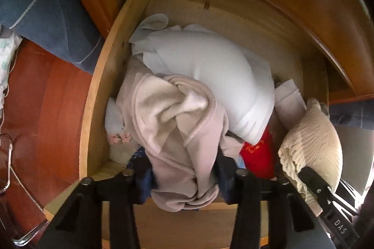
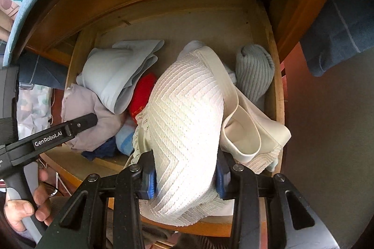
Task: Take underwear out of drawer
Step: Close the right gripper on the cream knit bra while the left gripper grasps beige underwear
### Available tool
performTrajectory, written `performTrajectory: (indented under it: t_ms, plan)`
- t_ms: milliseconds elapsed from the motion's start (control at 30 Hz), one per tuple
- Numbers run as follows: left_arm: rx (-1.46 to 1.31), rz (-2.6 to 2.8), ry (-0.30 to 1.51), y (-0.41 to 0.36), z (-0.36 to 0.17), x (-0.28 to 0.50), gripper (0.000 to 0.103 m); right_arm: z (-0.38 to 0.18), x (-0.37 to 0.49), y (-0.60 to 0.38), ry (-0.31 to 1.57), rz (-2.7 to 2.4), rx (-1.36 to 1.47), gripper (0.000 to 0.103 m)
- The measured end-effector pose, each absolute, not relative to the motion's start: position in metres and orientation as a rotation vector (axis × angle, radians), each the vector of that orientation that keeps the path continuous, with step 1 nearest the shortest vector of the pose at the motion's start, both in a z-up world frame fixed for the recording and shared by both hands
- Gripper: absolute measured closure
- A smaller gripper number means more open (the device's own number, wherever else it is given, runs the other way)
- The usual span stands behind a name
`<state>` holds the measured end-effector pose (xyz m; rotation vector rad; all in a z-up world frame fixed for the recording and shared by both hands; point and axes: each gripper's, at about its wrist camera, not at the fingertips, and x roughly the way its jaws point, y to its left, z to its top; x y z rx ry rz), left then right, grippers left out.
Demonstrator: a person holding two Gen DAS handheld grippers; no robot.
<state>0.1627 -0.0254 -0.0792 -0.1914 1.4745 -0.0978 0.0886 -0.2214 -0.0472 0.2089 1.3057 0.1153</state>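
Pink cloth [image 1: 177, 132] is pinched between the left tongs [image 1: 184, 176], a cream bra [image 2: 187, 122] between the right tongs [image 2: 184, 171], so both are lifted clear of the drawer [image 1: 98, 94].

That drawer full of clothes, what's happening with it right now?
A person is pulling garments from the open wooden drawer using two hand-held grippers. The left hand-held gripper is clamped on a pinkish-beige garment; the right hand-held gripper grips a cream knit bra. Both pieces hang over the drawer's front edge.
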Motion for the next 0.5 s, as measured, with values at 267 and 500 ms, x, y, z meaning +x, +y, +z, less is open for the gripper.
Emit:
performTrajectory:
  t_ms: [267, 500]
  plan:
    - [-0.166, -0.171, 1.418, -0.029, -0.057, 0.156, 0.087, -0.048, 0.089, -0.215, 1.299, 0.108, 0.181, 0.068]
    - [-0.154, -0.220, 1.394, -0.019, -0.033, 0.136, 0.087, -0.048, 0.090, -0.211, 1.292, 0.103, 0.174, 0.068]
